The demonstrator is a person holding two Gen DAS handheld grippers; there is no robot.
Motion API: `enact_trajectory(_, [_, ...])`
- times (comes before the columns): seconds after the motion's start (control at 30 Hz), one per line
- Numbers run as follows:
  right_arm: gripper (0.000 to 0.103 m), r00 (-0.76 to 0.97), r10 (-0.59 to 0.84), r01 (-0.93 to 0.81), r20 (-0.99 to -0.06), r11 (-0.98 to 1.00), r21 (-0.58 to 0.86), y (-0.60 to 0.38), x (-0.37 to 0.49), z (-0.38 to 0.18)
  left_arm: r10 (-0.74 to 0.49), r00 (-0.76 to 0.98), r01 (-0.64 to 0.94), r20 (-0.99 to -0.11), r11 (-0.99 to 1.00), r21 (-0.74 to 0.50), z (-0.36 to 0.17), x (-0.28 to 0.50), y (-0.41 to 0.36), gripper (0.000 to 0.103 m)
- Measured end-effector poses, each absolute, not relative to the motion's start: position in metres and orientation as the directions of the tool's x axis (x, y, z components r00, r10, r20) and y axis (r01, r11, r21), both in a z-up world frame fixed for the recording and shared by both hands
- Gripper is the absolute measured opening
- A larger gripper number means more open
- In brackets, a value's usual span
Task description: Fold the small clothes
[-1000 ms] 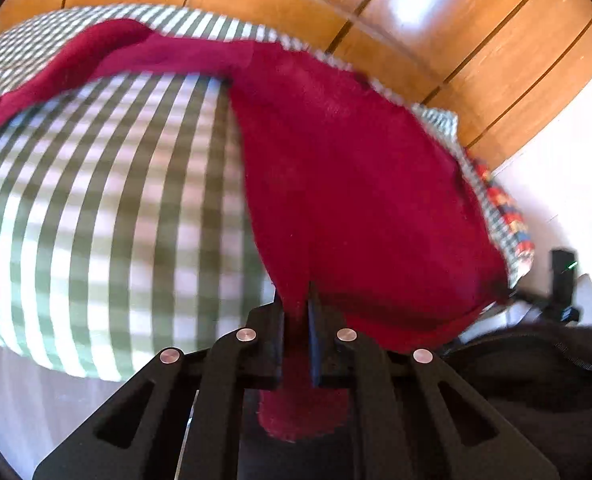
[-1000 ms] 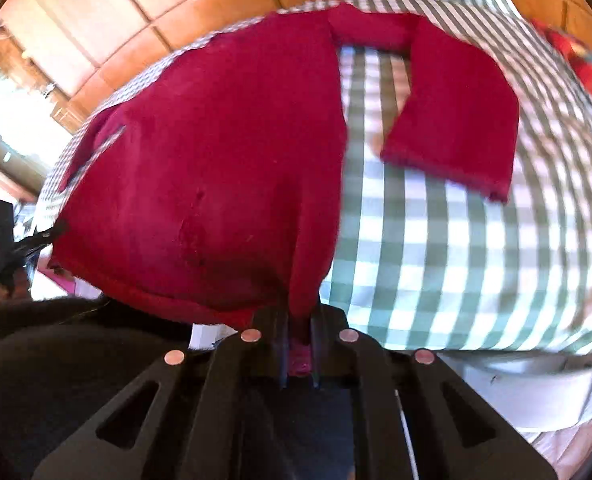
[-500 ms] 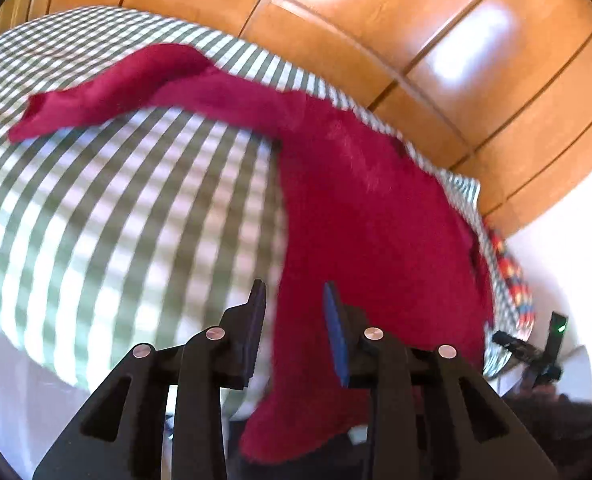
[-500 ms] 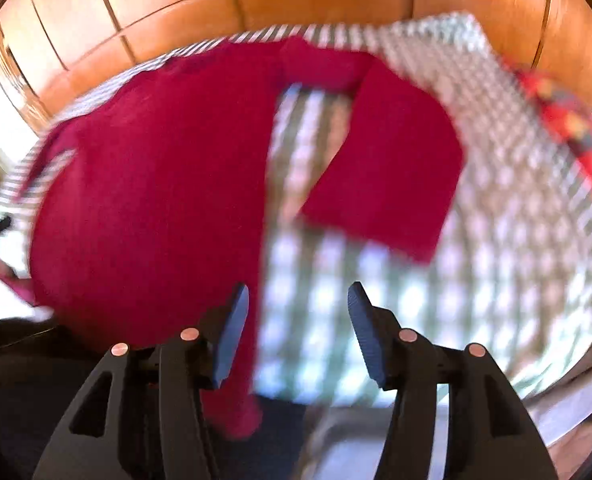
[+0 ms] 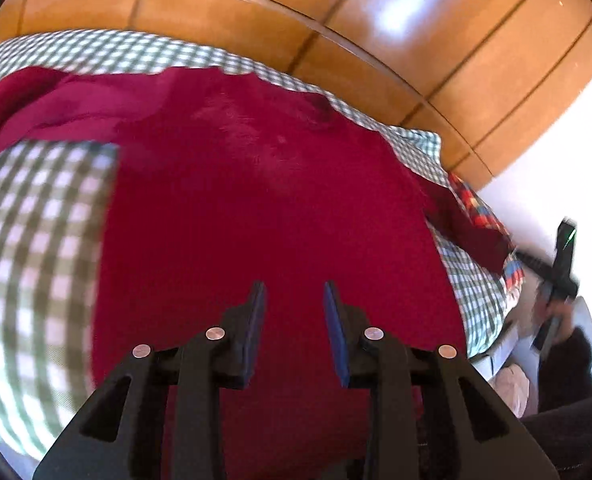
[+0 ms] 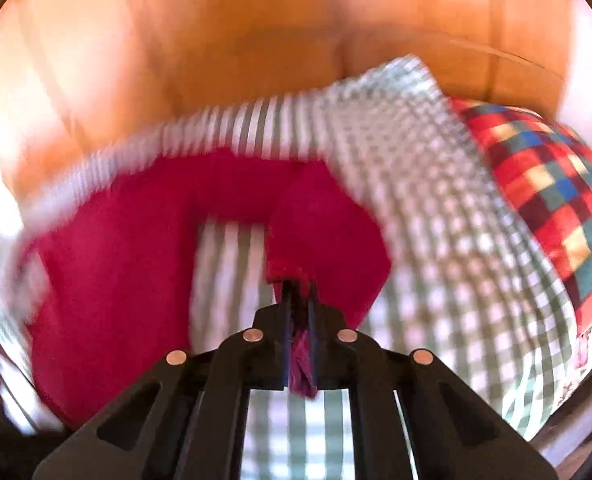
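**Sleeve fold begun: red garment spread flat on green-checked bedcover, hem let go, right sleeve taken up.**

Largest first: garment body lying across the bedcover before the wooden panelling, no longer stretched by its hem as one second earlier; multicoloured plaid cushion just beyond the cover's far corner. Next, left gripper, hovering above the body with a modest gap between the jaws and nothing in it, where a second earlier the hem was pinched. Smallest, right gripper, jaws pressed together on the sleeve's cuff edge, cloth bunched between the pads; half a second earlier parted wide and empty. Judged meaning: flattening done, sleeve ready to be carried inward over the body, heavy blur making the exact cuff position uncertain.
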State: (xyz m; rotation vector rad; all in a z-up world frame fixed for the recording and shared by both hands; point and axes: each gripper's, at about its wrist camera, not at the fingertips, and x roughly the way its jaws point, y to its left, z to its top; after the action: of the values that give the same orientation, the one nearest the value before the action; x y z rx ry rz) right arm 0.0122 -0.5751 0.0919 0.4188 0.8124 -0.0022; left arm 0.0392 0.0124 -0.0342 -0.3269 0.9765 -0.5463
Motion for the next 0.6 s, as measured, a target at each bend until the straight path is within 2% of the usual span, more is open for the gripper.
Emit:
enact_trajectory(0.07, [0.006, 0.763, 0.177, 0.198, -0.622, 0.852, 0.485, -0.604, 0.019, 0.122, -0.588, 0.436, 0.307, -0.682, 0.809, -0.501, -0.033, 0.041, 0.007, 0.030])
enact_trajectory(0.1, [0.006, 0.800, 0.193, 0.206, -0.568, 0.801, 0.563, -0.619, 0.024, 0.137, -0.597, 0.432, 0.313, -0.676, 0.802, -0.508, -0.032, 0.043, 0.003, 0.039])
enact_trajectory(0.13, [0.006, 0.834, 0.214, 0.199, -0.509, 0.744, 0.638, -0.633, 0.031, 0.148, -0.605, 0.433, 0.315, -0.668, 0.796, -0.517, -0.032, 0.045, 0.001, 0.041])
enact_trajectory(0.23, [0.006, 0.879, 0.262, 0.151, -0.399, 0.641, 0.753, -0.649, 0.059, 0.172, -0.622, 0.431, 0.328, -0.654, 0.783, -0.529, -0.030, 0.045, -0.002, 0.041])
enact_trajectory(0.33, [0.006, 0.871, 0.326, 0.087, -0.367, 0.635, 0.768, -0.629, 0.094, 0.195, -0.628, 0.439, 0.334, -0.643, 0.778, -0.532, -0.028, 0.045, -0.001, 0.041])
enact_trajectory(0.6, [0.006, 0.729, 0.542, -0.087, -0.418, 0.680, 0.728, -0.464, 0.186, 0.215, -0.643, 0.465, 0.301, -0.609, 0.762, -0.574, -0.029, 0.060, 0.015, 0.041])
